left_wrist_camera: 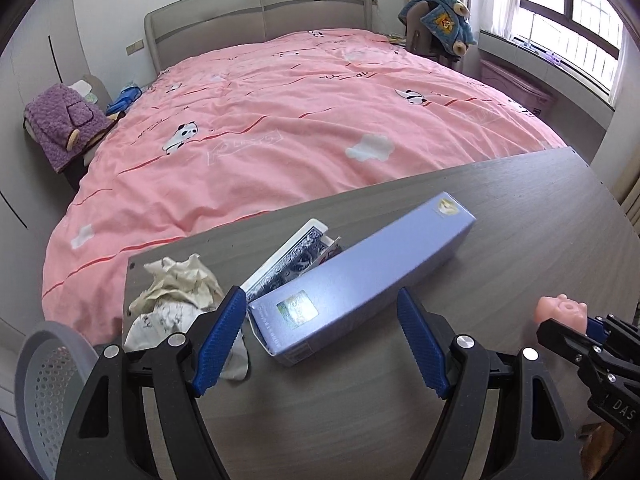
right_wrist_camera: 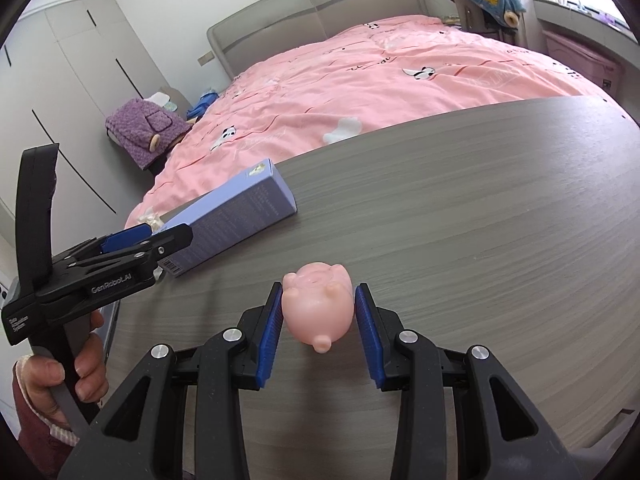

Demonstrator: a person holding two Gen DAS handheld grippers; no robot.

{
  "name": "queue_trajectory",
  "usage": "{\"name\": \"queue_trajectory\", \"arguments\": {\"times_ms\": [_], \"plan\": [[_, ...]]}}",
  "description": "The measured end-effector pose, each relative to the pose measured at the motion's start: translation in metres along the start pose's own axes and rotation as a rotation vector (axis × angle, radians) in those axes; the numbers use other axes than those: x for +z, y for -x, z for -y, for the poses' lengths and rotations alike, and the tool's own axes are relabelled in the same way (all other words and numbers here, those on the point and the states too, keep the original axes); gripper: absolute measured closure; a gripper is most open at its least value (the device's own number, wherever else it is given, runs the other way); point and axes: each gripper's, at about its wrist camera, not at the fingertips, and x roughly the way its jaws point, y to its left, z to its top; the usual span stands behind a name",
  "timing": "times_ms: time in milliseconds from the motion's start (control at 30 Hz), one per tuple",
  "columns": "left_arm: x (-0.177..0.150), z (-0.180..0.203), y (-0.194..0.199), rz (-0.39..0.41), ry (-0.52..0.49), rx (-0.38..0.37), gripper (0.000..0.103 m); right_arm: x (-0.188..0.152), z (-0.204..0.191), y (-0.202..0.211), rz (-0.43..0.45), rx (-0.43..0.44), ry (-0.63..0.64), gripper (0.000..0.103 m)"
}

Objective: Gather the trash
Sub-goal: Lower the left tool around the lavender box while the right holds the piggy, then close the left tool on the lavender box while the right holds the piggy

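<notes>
At the far left edge of the grey wood-grain tabletop (left_wrist_camera: 520, 240) lay a heap of crumpled paper (left_wrist_camera: 176, 296), stained and off-white, beside the left finger of the left tongs (left_wrist_camera: 322, 334). Just right of the paper, a pack of playing cards (left_wrist_camera: 292, 258) with a blue patterned back was wedged against the long side of a lilac carton (left_wrist_camera: 360, 276). The carton lay flat, running diagonally from near left to far right, its near end sitting between the fingers of the left tongs. Those tongs were spread wide and released, with clear gaps to the carton on both sides; nothing was held. A hand (right_wrist_camera: 86, 364) was visible gripping the left tongs' handle in the right wrist view. Further right, near the front of the tabletop, a pink pig toy (right_wrist_camera: 318, 308) lay between the blue pads of the right tongs (right_wrist_camera: 318, 334). The pads stood at either flank of the toy; whether they pressed on it could not be told. A bed with a pink duvet (left_wrist_camera: 280, 120) lay beyond the tabletop.
</notes>
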Motion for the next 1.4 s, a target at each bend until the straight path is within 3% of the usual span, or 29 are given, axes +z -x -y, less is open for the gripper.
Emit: {"name": "queue_trajectory", "arguments": {"times_ms": [733,900,1133,1400], "plan": [[0.02,0.021,-0.01,0.024,-0.162,-0.018,0.029,0.003,0.018,0.002,0.011,-0.002,-0.036,0.067],[0.019,0.019,-0.02,-0.032,-0.152,-0.085,0.029,0.004,0.018,0.004,0.016,-0.004,-0.038,0.067],[0.007,0.027,-0.009,-0.042,-0.133,-0.131,0.029,0.006,0.021,0.006,0.026,-0.013,-0.041,0.067],[-0.017,0.048,0.01,-0.068,-0.1,-0.24,0.029,0.005,0.027,0.015,0.044,-0.026,-0.048,0.067]]}}
